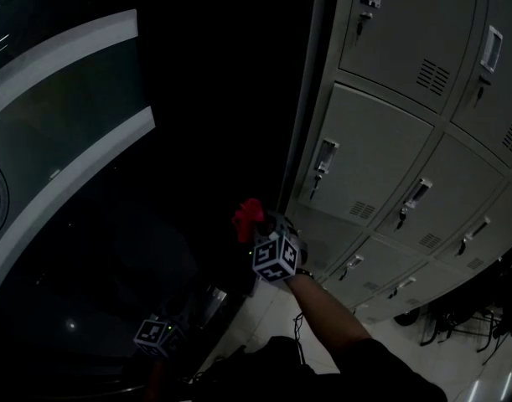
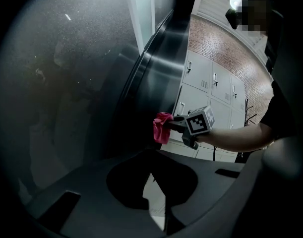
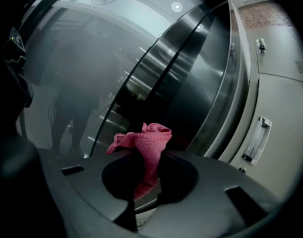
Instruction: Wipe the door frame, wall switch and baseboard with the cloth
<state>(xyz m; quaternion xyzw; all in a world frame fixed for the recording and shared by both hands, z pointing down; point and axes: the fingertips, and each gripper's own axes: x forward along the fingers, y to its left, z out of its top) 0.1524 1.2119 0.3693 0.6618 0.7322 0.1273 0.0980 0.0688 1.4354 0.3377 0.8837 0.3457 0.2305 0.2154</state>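
Observation:
My right gripper (image 1: 260,229) is shut on a bunched pink-red cloth (image 1: 248,215). It holds the cloth up against the dark metal door frame (image 1: 310,82), between the glass door and the lockers. In the right gripper view the cloth (image 3: 147,142) is pinched between the jaws of that gripper (image 3: 147,156), with the frame's steel strips (image 3: 191,58) just behind it. My left gripper (image 1: 159,335) hangs low and to the left, and in its own view (image 2: 153,155) its jaws look shut with nothing in them. That view also shows the cloth (image 2: 162,127) at the frame (image 2: 161,58).
Grey metal lockers (image 1: 390,157) with handles stand right of the frame. A dark glass door with a white band (image 1: 63,124) fills the left. Pale floor tiles (image 1: 272,316) lie below, and thin dark furniture legs (image 1: 457,325) stand at the bottom right. The room is dim.

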